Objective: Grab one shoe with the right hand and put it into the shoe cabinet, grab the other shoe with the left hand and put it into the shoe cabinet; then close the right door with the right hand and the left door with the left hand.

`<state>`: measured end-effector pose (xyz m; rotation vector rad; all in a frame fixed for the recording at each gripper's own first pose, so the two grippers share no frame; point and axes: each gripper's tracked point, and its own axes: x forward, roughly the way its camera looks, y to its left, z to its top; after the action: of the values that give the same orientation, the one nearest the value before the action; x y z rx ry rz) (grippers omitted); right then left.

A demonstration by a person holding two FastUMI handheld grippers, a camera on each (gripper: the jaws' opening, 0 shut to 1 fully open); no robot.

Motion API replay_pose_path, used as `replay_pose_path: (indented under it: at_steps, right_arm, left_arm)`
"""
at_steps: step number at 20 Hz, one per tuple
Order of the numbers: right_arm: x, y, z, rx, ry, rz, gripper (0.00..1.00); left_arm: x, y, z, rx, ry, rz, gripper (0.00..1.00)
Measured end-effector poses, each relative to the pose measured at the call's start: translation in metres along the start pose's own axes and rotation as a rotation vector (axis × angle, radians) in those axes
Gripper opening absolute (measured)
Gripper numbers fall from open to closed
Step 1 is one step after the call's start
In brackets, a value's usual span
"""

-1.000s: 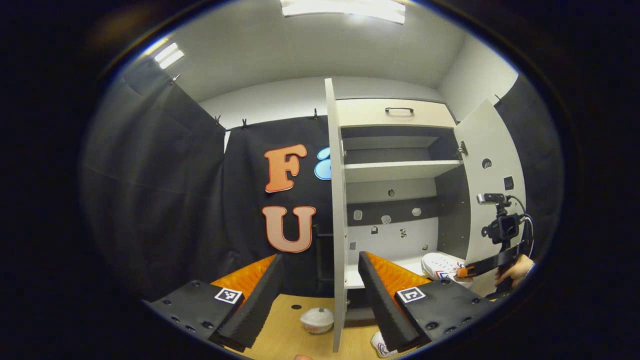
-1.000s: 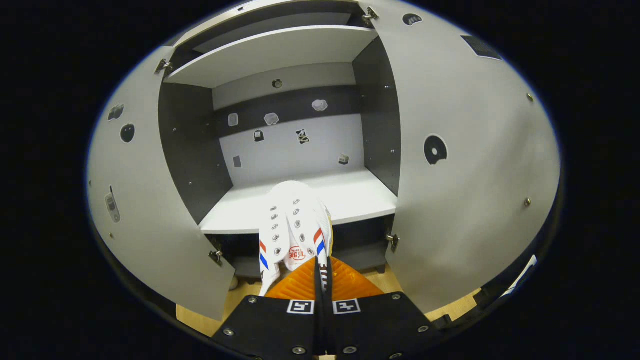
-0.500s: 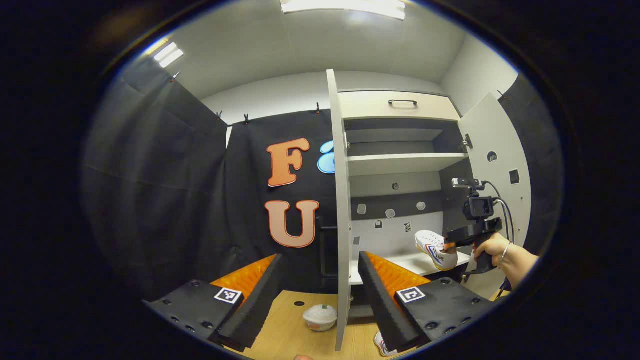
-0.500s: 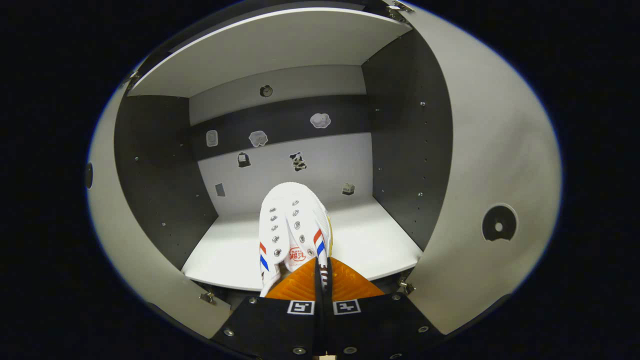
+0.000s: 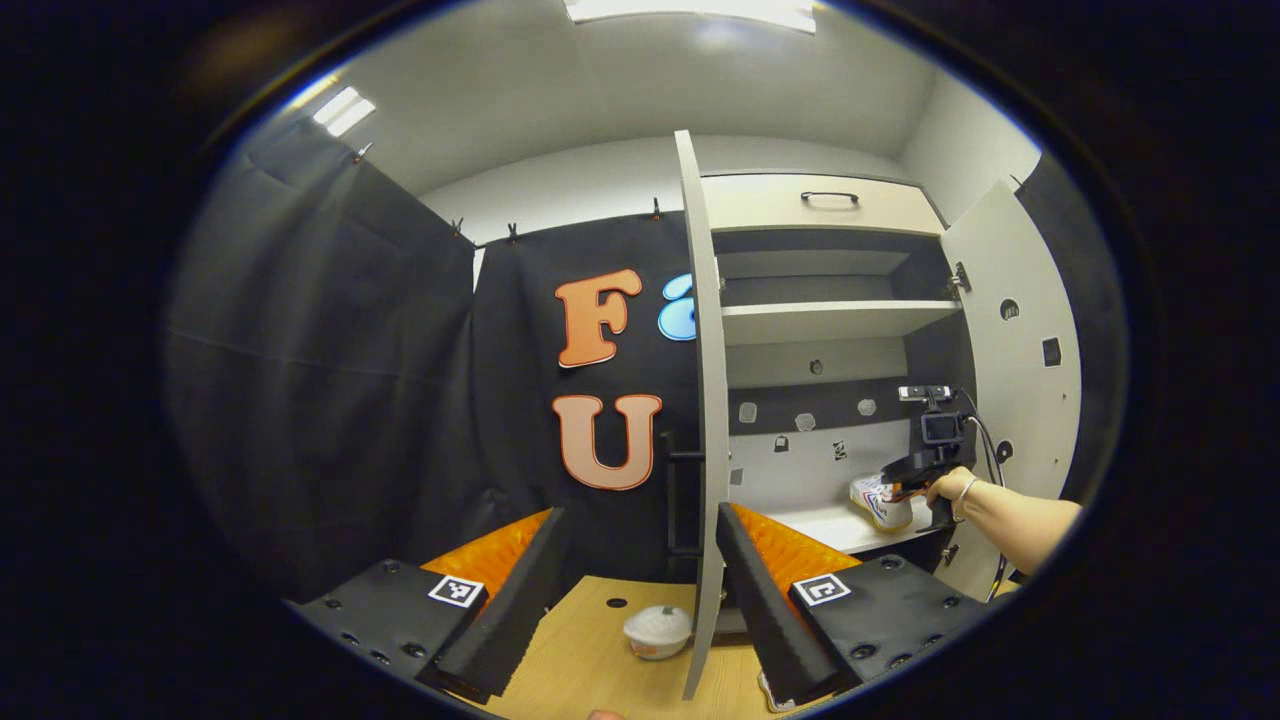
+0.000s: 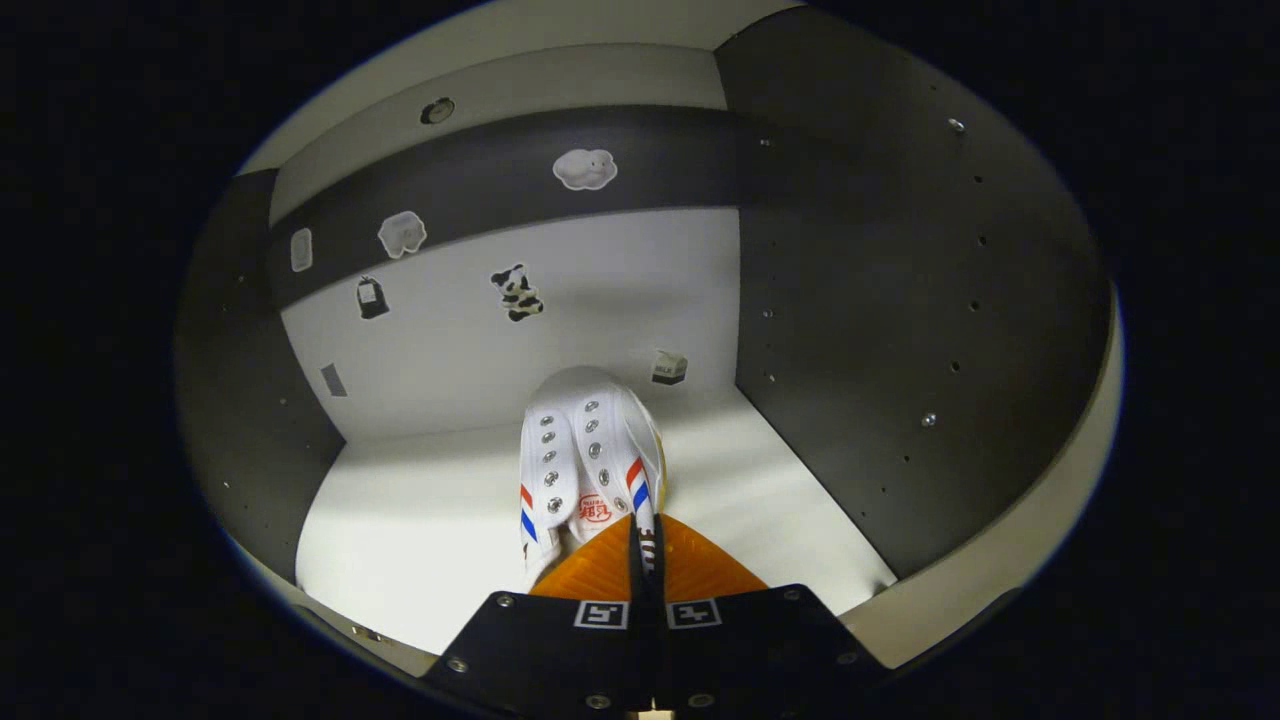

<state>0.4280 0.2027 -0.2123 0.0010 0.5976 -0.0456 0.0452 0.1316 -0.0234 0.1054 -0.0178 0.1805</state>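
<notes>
1. Over the lower shelf (image 6: 420,520) inside the shoe cabinet (image 5: 830,320) we see the white shoe (image 6: 585,450), toe pointing at the back wall.
2. We judge the right hand-held gripper (image 6: 640,545) clamped on its heel; whether the sole touches the shelf is unclear.
3. Left hand-held gripper (image 5: 640,590) hangs spread and empty, well apart; second shoe (image 5: 770,690) lies on the floor just below it.

Cloth-walled booth (image 5: 330,380), shoe cabinet (image 5: 830,320)
</notes>
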Motion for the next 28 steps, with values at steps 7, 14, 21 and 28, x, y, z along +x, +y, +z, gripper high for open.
replay_pose_path:
  at_steps: [7,14,21,28]
  right_arm:
    - [-0.036,0.010,0.024,-0.029,-0.113,0.056,0.21]
    - [-0.162,0.015,0.049,-0.038,-0.263,0.188,0.77]
    - [-0.289,0.001,0.047,-0.131,-0.412,0.263,0.94]
    - [-0.371,-0.042,0.065,-0.113,-0.536,0.269,0.93]
  left_arm:
    - [-0.008,-0.017,0.010,0.001,-0.011,-0.015,0.96]
    - [-0.017,-0.048,0.007,0.000,-0.023,-0.082,0.96]
    - [-0.020,-0.098,-0.018,-0.022,0.005,-0.165,0.96]
    - [0.000,-0.170,-0.109,-0.055,0.166,-0.285,0.96]
